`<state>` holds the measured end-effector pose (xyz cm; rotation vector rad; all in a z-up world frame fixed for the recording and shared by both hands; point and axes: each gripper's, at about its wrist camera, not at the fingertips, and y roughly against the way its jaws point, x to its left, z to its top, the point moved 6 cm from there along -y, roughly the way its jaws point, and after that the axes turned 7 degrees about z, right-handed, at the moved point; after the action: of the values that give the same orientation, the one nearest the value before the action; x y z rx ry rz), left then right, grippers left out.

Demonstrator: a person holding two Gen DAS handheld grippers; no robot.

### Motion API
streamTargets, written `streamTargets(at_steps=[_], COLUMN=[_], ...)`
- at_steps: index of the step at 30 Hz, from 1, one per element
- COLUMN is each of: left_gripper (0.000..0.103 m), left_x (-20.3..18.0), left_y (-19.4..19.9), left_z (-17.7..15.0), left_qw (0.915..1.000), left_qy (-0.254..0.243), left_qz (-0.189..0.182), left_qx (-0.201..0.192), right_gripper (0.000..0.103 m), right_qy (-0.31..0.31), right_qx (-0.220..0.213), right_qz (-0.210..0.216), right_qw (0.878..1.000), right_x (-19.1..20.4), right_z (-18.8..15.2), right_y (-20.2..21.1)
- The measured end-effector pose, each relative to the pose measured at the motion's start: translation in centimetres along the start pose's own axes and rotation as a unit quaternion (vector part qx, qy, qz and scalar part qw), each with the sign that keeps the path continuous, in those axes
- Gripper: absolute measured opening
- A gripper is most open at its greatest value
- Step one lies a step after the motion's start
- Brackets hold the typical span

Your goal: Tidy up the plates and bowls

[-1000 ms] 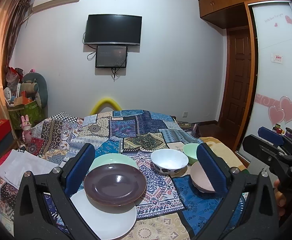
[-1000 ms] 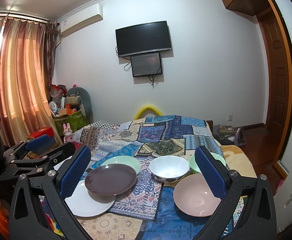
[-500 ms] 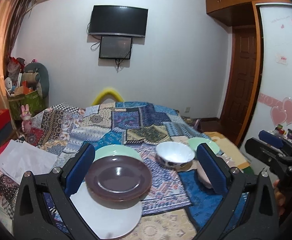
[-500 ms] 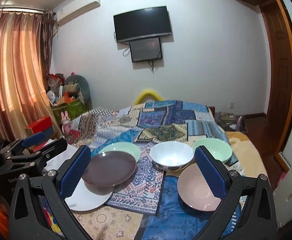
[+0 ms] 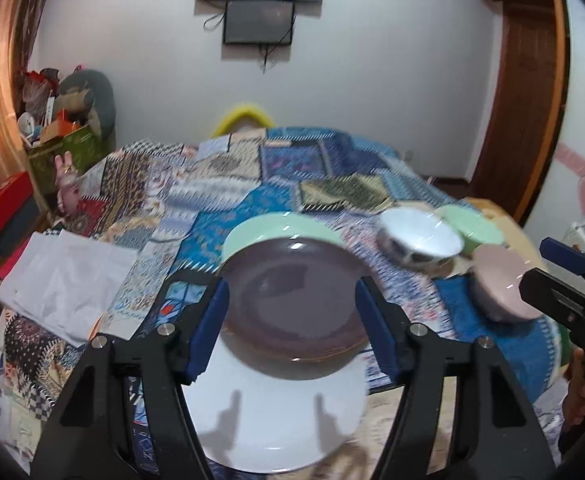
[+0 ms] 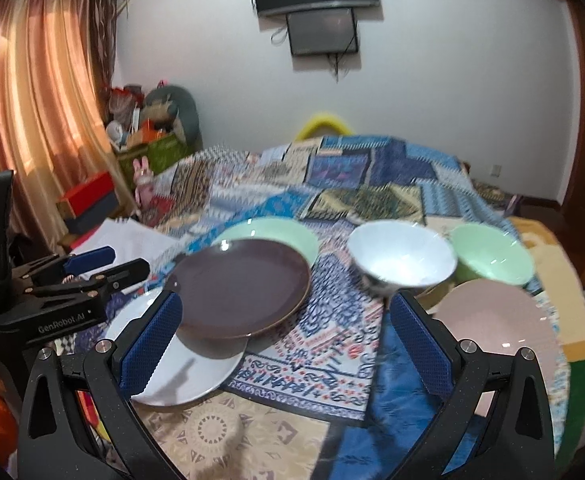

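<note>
Plate [image 5: 292, 300], the brown one resting on the white plate [image 5: 276, 420], lies straight ahead of the left gripper [image 5: 292, 320], between its spread fingers, so this gripper is nearer than the right gripper [image 6: 284, 340], also spread, empty.

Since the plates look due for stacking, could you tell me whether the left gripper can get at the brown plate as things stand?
Probably yes: the left gripper is open, its jaws flank the brown plate, and nothing lies between them.

Glossy brown plate [image 5: 292, 296], patterned cloth [image 5: 212, 184]
</note>
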<state>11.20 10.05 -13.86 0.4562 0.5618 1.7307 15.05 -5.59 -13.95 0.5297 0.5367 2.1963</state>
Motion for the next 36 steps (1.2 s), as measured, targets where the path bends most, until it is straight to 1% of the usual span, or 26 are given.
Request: streamTargets(at_steps=[2, 5, 11, 14, 15, 17, 19, 22, 25, 26, 27, 28, 30, 31, 33, 36], left_gripper=[0.066, 0.066, 0.066, 0.065, 0.061, 0.057, 0.056, 0.055, 0.053, 0.050, 0.049, 0.049, 0.044, 0.042, 0.038, 0.035], left_x=[1.0, 2.9, 6.4, 7.4, 7.4, 7.6, 7.7, 7.4, 7.4, 7.3, 7.3, 7.3, 7.4, 7.5, 7.6, 7.6], left_y=[-1.4, -3.0, -6.8, -9.1, -9.7, -11.0, -12.2, -13.4, -14.7, -15.2, -15.6, -16.0, -16.7, -17.0, -17.8, -18.4], left_z=[-0.5, -0.9, -1.2, -1.4, -1.5, -1.7, -1.7, -1.4, -1.0, -0.9, -0.9, -0.8, -0.9, -1.0, -1.3, -1.7], left_qw=[0.9998, 0.9988, 0.9951, 0.9934, 0.9929, 0.9919, 0.9910, 0.9903, 0.9886, 0.9874, 0.9865, 0.9858, 0.9845, 0.9832, 0.9794, 0.9755], left_qy=[0.005, 0.025, 0.053, 0.048, 0.047, 0.042, 0.037, 0.027, 0.024, 0.022, 0.019, 0.017, 0.016, 0.018, 0.023, 0.031], left_qz=[0.003, 0.026, 0.043, 0.045, 0.043, 0.028, 0.017, 0.018, 0.005, -0.002, -0.003, -0.004, -0.008, -0.012, -0.023, -0.046], left_qx=[0.019, 0.034, 0.072, 0.094, 0.100, 0.117, 0.128, 0.135, 0.148, 0.157, 0.163, 0.167, 0.175, 0.181, 0.199, 0.213], right_gripper=[0.103, 0.102, 0.091, 0.084, 0.082, 0.080, 0.073, 0.068, 0.062, 0.061, 0.056, 0.055, 0.053, 0.050, 0.045, 0.042], right_qy=[-0.009, -0.021, -0.029, -0.034, -0.035, -0.039, -0.038, -0.042, -0.049, -0.054, -0.059, -0.062, -0.069, -0.072, -0.077, -0.085], right_qx=[0.022, 0.045, 0.079, 0.093, 0.099, 0.107, 0.113, 0.122, 0.126, 0.128, 0.130, 0.132, 0.136, 0.139, 0.147, 0.154], right_qz=[0.007, 0.012, 0.009, 0.012, 0.013, 0.016, 0.014, 0.013, 0.010, 0.013, 0.016, 0.019, 0.022, 0.023, 0.029, 0.036], right_qw=[1.000, 0.999, 0.996, 0.995, 0.994, 0.993, 0.993, 0.991, 0.991, 0.990, 0.990, 0.989, 0.988, 0.987, 0.986, 0.984], right_x=[-0.2, -0.6, -1.5, -1.7, -1.8, -1.8, -1.8, -2.1, -2.5, -2.7, -2.6, -2.7, -2.8, -2.9, -2.9, -2.8], right_z=[-0.5, -0.9, -1.5, -1.6, -1.6, -1.7, -1.8, -1.9, -1.8, -1.8, -1.7, -1.7, -1.7, -1.8, -1.9, -2.2], right_y=[-1.7, -3.4, -6.2, -7.7, -8.1, -9.0, -9.6, -10.2, -10.7, -10.9, -11.1, -11.3, -11.7, -11.9, -12.3, -12.7])
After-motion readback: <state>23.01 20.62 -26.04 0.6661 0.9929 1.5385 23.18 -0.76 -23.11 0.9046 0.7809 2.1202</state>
